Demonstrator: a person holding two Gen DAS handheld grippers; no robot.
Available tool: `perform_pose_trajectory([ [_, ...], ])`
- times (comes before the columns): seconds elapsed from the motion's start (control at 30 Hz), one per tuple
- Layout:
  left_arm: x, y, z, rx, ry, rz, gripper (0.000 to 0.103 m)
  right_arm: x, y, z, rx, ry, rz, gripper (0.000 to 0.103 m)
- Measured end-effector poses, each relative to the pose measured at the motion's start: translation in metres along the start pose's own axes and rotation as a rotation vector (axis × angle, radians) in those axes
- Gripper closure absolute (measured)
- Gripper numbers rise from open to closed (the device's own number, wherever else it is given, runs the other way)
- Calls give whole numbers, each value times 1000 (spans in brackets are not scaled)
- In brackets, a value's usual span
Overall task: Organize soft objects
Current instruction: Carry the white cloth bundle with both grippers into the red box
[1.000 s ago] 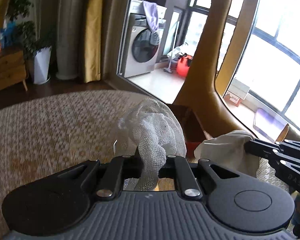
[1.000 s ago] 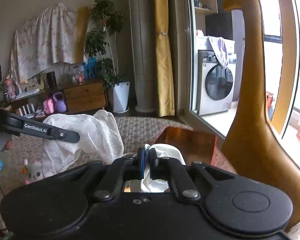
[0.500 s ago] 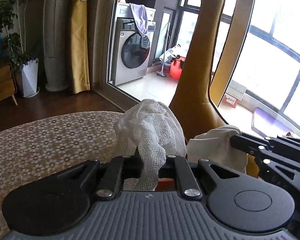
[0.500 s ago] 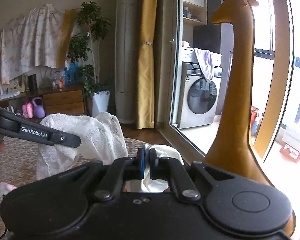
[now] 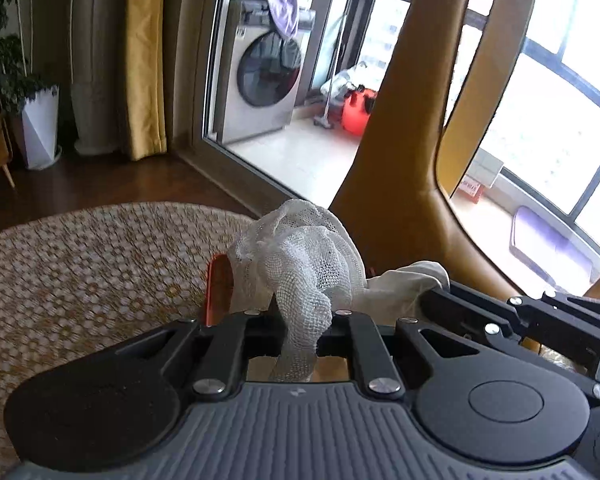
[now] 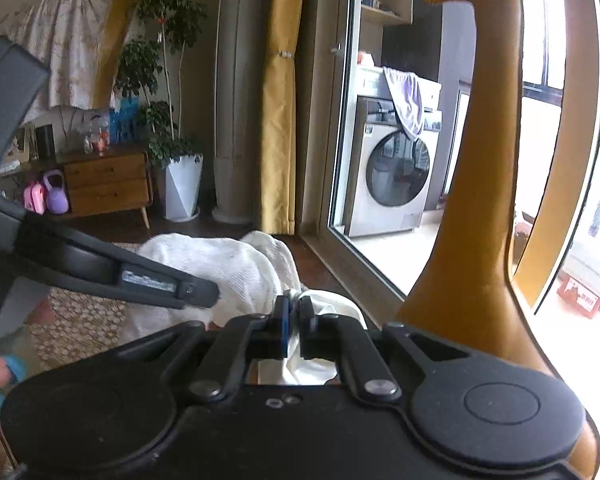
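Between the left gripper fingers, a white gauze cloth is clamped above the patterned rug; the right gripper fingers clamp a cream cloth beside the giraffe statue.

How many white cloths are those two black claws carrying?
2. A white open-weave gauze cloth is pinched in the left gripper. A smoother cream-white cloth is pinched in the right gripper. The grippers' bodies block the view below, so more cloths may be hidden.

Gauze cloth left of plain cloth, before giraffe figure.
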State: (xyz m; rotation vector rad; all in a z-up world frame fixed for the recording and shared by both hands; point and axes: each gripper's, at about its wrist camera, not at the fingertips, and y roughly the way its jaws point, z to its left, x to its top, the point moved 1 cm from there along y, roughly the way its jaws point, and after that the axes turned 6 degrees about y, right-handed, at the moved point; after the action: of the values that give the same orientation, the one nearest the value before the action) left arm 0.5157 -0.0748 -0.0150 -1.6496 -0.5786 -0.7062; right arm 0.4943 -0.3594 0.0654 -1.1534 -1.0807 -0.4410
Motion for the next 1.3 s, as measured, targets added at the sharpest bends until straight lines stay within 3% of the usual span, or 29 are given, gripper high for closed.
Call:
perform_pose_trajectory([
  [0.43,-22,80,8,18,8,133,91,-35,58,-7,45,16,133,99],
  [0.8,-35,103,6,40,34,201,87,-48,70,-6,61,19,210,98],
  [0.9,-36,101,5,37,36,190,63,-50,72,-9,63,29,228,98],
  [0.93,-35,100,5,31,33,184,44,-50,73,-10,66,36,233,98],
  [0.97,-35,98,5,27,31,174,33,-50,72,-10,72,45,234,98],
  [1.3,-26,60,3,52,36,106,32,-42,54,-15,78,75,209,92],
])
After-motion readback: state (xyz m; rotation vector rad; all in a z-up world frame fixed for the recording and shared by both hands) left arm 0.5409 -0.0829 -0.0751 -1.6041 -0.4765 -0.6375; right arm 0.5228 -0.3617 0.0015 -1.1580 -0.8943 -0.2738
